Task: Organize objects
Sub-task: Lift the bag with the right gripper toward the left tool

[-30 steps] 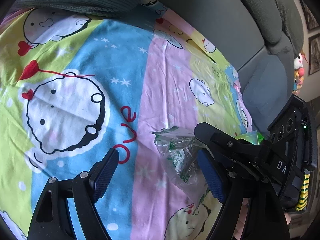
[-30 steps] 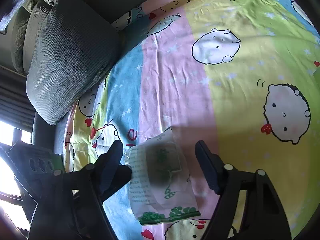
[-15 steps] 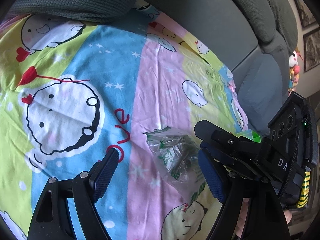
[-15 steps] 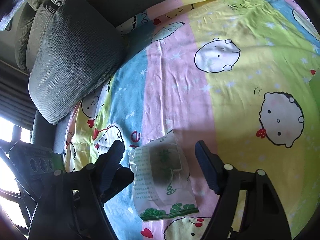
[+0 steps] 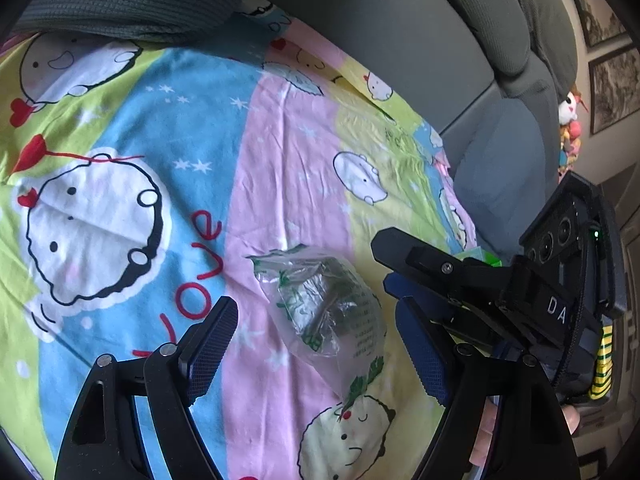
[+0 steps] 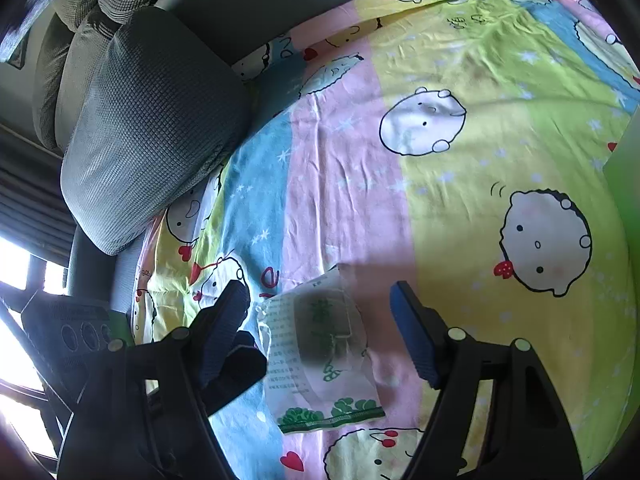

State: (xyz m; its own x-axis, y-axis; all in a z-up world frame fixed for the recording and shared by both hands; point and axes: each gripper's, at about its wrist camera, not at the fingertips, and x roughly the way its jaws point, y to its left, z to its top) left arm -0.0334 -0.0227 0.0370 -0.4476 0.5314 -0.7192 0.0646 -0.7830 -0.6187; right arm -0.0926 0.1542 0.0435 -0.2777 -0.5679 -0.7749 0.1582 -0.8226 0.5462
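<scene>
Both grippers apparently backed off plastic bag (image 5: 324, 304).

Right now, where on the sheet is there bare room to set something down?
Free: the blue stripe left of the bag, by the white cartoon face, and the yellow stretch right of it around the round face. Crowded: the pink stripe at the bag, with the open left gripper and right gripper flanking it.

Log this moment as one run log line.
left gripper: open | right gripper: open | crinkled clear plastic bag with green print: lying on cartoon-print striped bedsheet, between both grippers' fingers, ungrasped
</scene>
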